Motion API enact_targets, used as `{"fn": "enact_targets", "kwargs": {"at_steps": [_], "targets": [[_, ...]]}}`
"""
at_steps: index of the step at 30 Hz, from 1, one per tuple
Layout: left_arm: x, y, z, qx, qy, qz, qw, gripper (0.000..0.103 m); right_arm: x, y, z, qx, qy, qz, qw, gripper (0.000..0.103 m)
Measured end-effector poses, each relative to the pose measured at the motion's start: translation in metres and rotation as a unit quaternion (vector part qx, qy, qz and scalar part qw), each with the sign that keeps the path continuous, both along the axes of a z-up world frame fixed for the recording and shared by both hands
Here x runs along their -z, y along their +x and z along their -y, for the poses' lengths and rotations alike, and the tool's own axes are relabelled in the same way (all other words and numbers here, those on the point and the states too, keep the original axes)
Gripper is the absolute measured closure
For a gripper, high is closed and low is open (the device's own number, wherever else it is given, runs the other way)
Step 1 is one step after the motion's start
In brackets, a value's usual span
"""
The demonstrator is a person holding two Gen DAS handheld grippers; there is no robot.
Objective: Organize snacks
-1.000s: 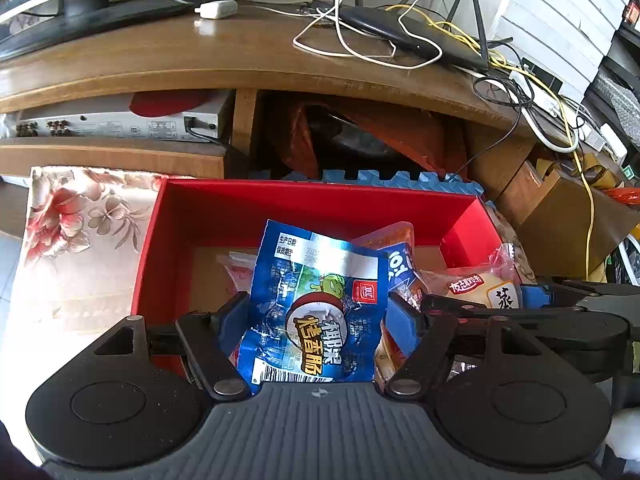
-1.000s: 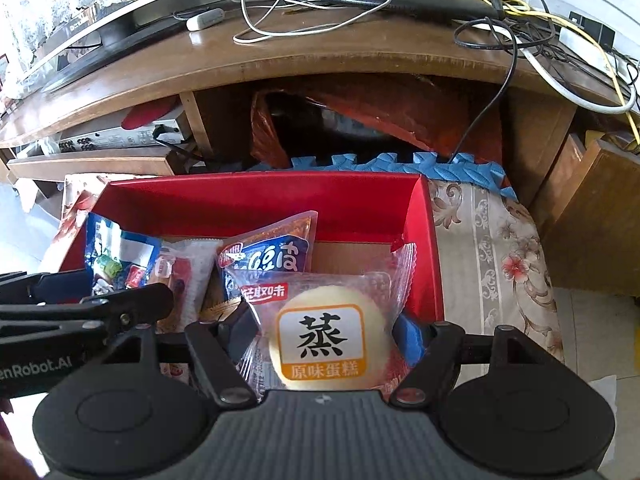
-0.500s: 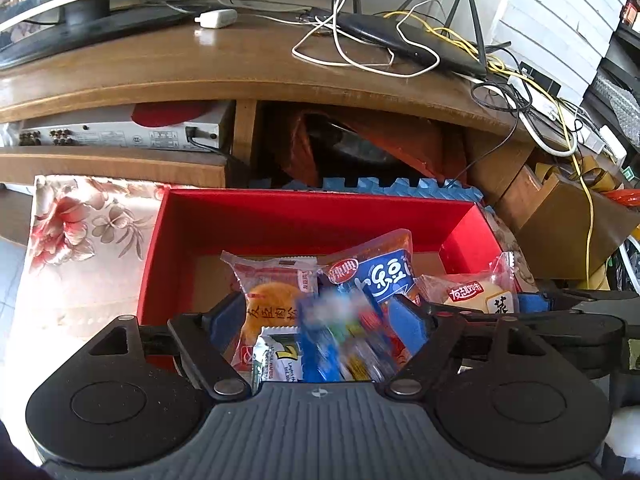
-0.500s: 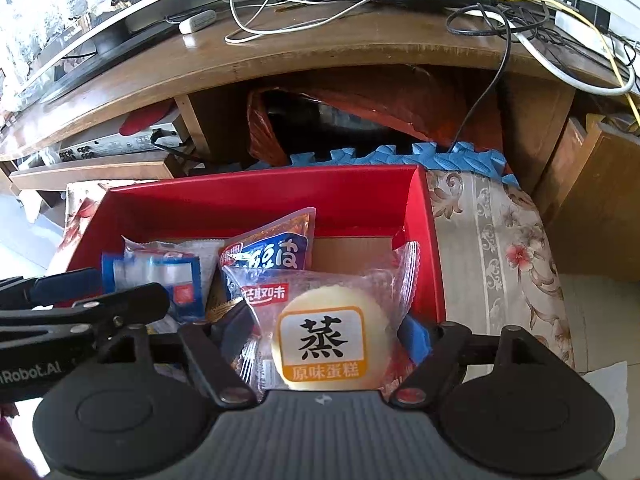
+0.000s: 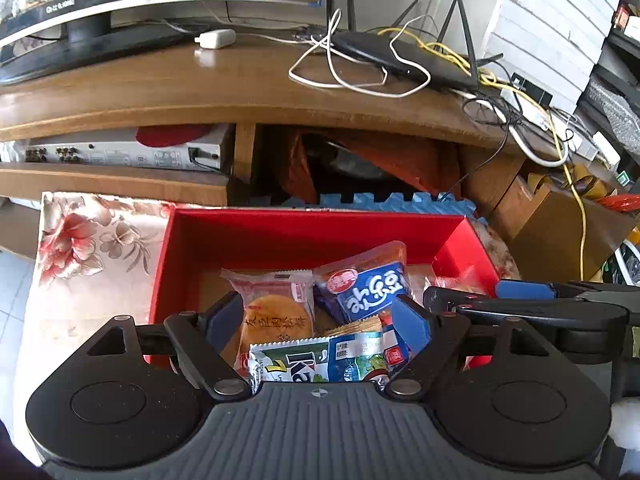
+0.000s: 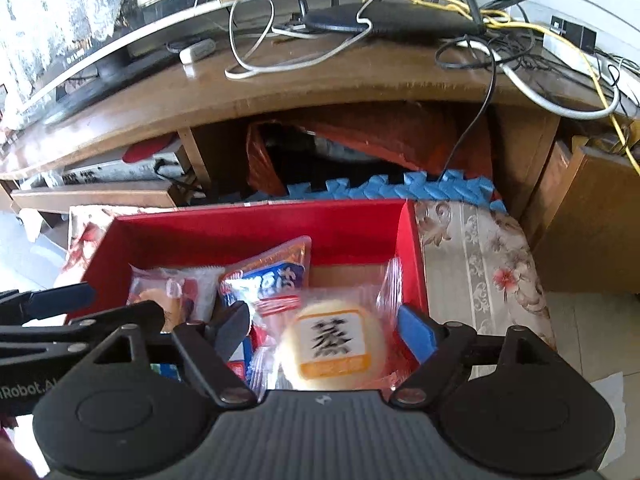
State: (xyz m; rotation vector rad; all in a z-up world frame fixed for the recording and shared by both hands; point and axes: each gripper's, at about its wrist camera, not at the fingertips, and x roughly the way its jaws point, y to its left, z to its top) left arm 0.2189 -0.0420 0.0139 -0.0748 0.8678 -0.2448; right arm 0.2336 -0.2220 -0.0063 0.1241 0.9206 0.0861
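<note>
We are at the dropping-in step of sorting the snacks: both grippers hang over the near edge of the red box [image 5: 256,232], which sits on a flowered cloth [image 5: 84,240] in front of a wooden TV stand [image 5: 200,84]. The left gripper [image 5: 320,320] has its fingers spread wide and holds nothing; below them, inside the box, lie a round biscuit packet [image 5: 276,312], a blue-and-orange packet [image 5: 368,284] leaning toward the far wall, and, nearest us, a green-and-white packet [image 5: 292,364] with a blue packet [image 5: 360,360] beside it. The right gripper [image 6: 324,332] also has its fingers well apart, and the steamed cake packet [image 6: 336,344] sits between them at the box's right side. The blur there is heavy, so we cannot be sure whether the wrapper touches a pad, but it looks loose, not clamped. We judge this drop is all but done, and the next move calls for lifting both grippers straight up clear of the box walls without snagging a wrapper, then looking outside the box for any snack left over. The left view alone shows the two near packets in full; the right view gives only a sliver of blue there, behind its own linkage. The right view alone shows the cake, the bare box floor behind it, and the cloth to the right of the box; in the left view the right gripper's arm hides that corner.
</note>
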Motion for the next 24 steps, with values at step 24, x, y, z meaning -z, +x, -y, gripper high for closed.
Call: {"fn": "enact_targets", "kwargs": {"at_steps": [24], "targets": [[0.014, -0.066, -0.041, 0.018, 0.008, -0.055, 0.9983, 0.016, -0.018, -0.060, -0.027, -0.074, 0.002, 0.002, 0.997, 0.030]]}}
